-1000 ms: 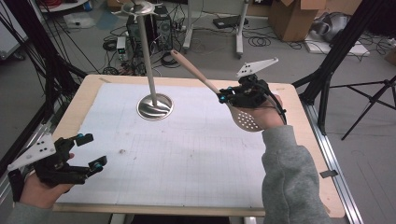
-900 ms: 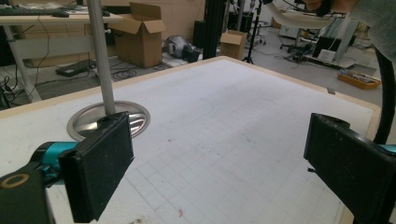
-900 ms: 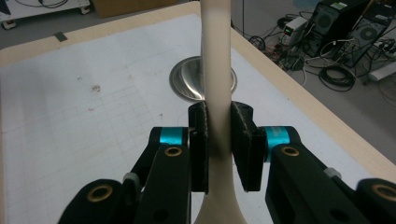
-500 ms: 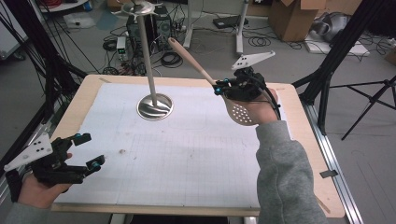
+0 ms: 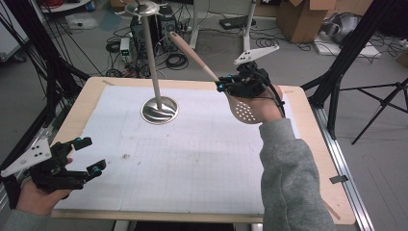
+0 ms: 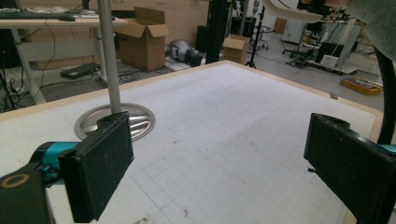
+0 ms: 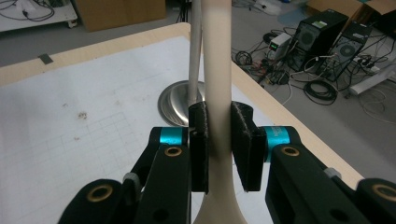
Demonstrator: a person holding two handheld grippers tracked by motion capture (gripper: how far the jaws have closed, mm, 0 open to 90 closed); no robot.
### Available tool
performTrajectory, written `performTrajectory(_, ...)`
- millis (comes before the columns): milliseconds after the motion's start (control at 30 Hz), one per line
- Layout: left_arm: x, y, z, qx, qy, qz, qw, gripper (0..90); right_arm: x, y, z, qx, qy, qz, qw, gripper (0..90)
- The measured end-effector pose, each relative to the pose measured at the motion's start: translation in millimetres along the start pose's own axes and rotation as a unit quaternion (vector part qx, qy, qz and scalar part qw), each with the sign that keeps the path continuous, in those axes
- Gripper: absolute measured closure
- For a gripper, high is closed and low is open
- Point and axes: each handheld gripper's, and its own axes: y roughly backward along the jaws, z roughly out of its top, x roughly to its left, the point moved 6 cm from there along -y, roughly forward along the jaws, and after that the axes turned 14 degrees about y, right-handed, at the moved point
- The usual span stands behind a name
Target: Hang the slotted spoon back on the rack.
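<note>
High view: my right gripper [image 5: 230, 87] had jaws clamped on the spoon [image 5: 243, 111] neck, held above the table [image 5: 308, 125], handle aimed at the stand [image 5: 155, 72]. Probably a hang step; next needs handle-to-top alignment. Left gripper [image 5: 91, 156] sat wide, empty. Pole blocked the direct path.

left gripper [image 5: 81, 160]: I see a black frame, teal collars behind each jaw, broad flat black pads with a grainy face [image 6: 100, 170].
left plate: a grey three-cornered plate on top, dotted with small dark holes.
right gripper [image 7: 219, 144]: I see black linkage arms, brass-coloured rings at the pivots, teal collars on both sides, thick black pads.
right plate: grey, three-cornered, on top.
cable: black, trailing from the right gripper.
sleeve [image 5: 291, 178]: grey, soft knit, on the right forearm.
</note>
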Motion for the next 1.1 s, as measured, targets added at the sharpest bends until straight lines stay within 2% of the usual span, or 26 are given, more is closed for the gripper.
performTrajectory(400,-1.4,2.9,-0.6,-0.002,0.002,0.001,1.0000,8.5,-7.2,1.1,12.9,-0.002,-0.006,-0.011,0.9999,78.0)
performTrajectory(667,-0.9,6.0,-1.0,-0.002,0.002,0.003,1.0000,8.5,-6.7,-5.3,23.6,-0.011,-0.002,-0.007,0.9999,78.0)
performTrajectory(933,-0.5,9.5,-0.9,-0.005,0.002,0.005,1.0000,8.5,-6.1,-2.8,32.5,-0.028,-0.001,-0.003,0.9996,77.9)
performTrajectory(1100,-1.0,9.9,-1.7,-0.003,0.003,0.006,1.0000,8.5,-9.8,-1.9,33.9,-0.025,-0.007,-0.007,0.9996,77.9)
